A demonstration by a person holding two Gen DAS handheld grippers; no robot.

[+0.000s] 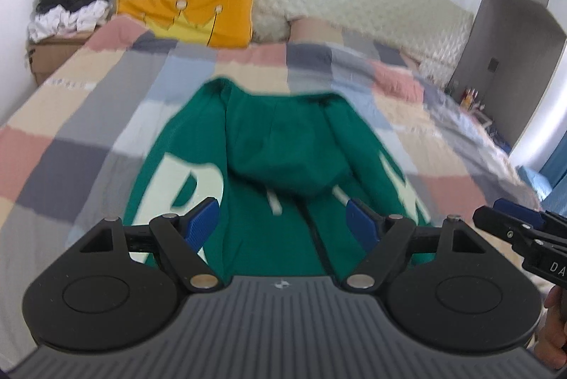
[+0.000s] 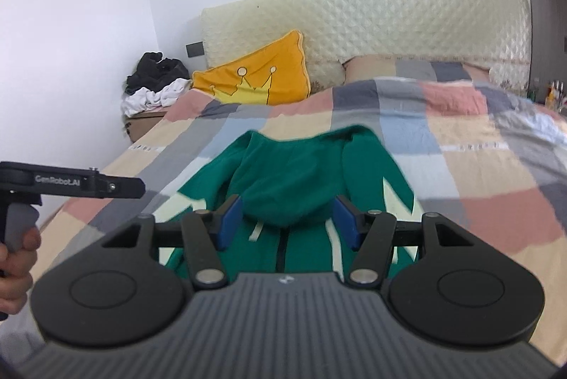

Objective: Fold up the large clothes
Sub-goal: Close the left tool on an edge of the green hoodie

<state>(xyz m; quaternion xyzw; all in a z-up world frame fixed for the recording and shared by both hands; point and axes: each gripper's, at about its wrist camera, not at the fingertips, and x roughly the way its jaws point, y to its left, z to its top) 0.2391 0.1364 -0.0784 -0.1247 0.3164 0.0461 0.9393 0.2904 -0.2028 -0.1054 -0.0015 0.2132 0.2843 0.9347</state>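
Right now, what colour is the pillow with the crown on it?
Orange-yellow, with a lighter yellow crown outlined in dark lines. The pillow shows best in the right wrist view.

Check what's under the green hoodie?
The green hoodie lies flat on the patchwork bedspread, hood folded onto its front. Only bedspread shows around its edges; anything directly beneath is covered.

Bare checked bedspread (image 2: 460, 166) flanks the green hoodie (image 2: 301, 166); yellow pillow (image 2: 258, 78) blocks the head end.
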